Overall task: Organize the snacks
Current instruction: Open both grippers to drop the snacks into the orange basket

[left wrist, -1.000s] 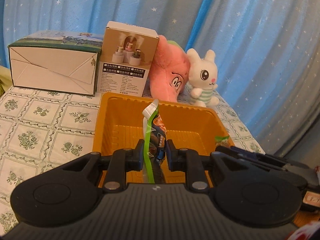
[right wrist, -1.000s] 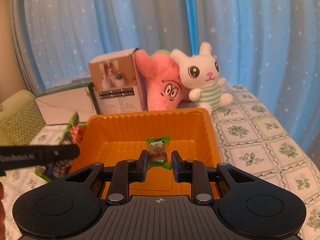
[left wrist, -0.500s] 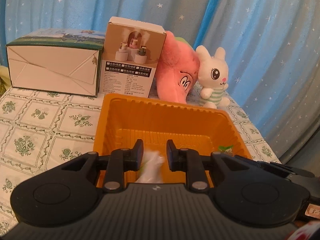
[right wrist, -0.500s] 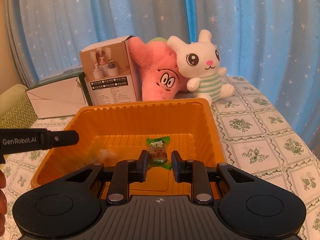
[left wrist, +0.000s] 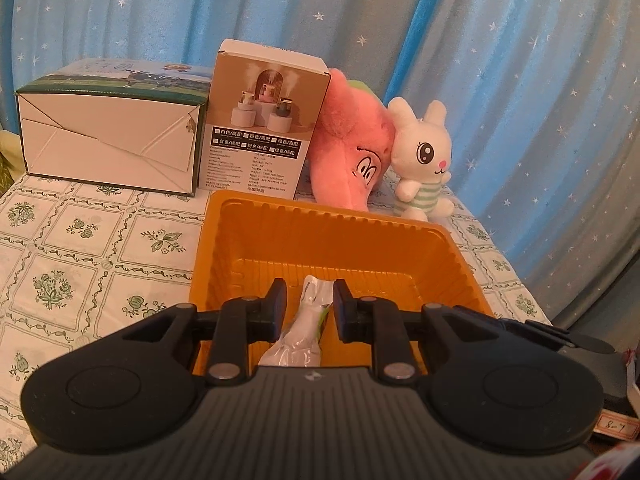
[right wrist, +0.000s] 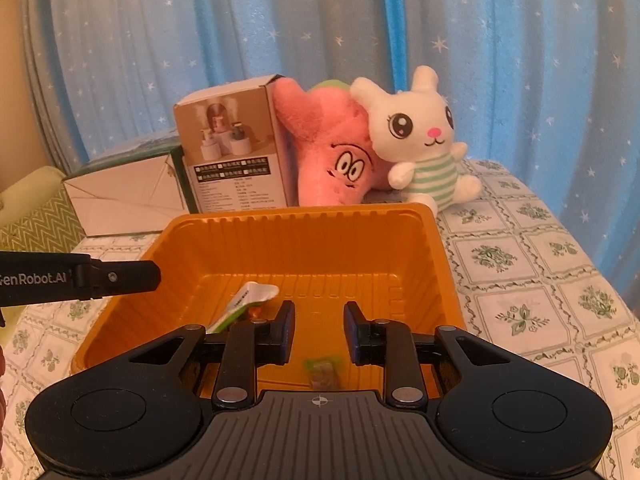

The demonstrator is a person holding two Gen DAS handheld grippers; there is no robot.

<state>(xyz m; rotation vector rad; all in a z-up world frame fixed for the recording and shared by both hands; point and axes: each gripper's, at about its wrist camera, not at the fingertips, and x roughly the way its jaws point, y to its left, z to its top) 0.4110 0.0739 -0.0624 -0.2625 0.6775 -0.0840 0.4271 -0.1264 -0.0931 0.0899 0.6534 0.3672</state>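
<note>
"GenRobot.AI" marks the left gripper (right wrist: 116, 278); both tilt down over the orange tray (right wrist: 304, 232). Left jaws stand apart, gripping nothing; right gripper (right wrist: 319, 330) jaws have just been opening, the candy (right wrist: 323, 372) dropped free.

A blue star-dotted curtain (right wrist: 520, 60) hangs behind the table (left wrist: 80, 260), which wears a white cloth with green floral squares. Left of the table sits a green zigzag cushion (right wrist: 36, 220). Warm light.

Silver snack packet (left wrist: 303, 334) and green candy (right wrist: 322, 371) lie in orange tray (right wrist: 304, 240).
</note>
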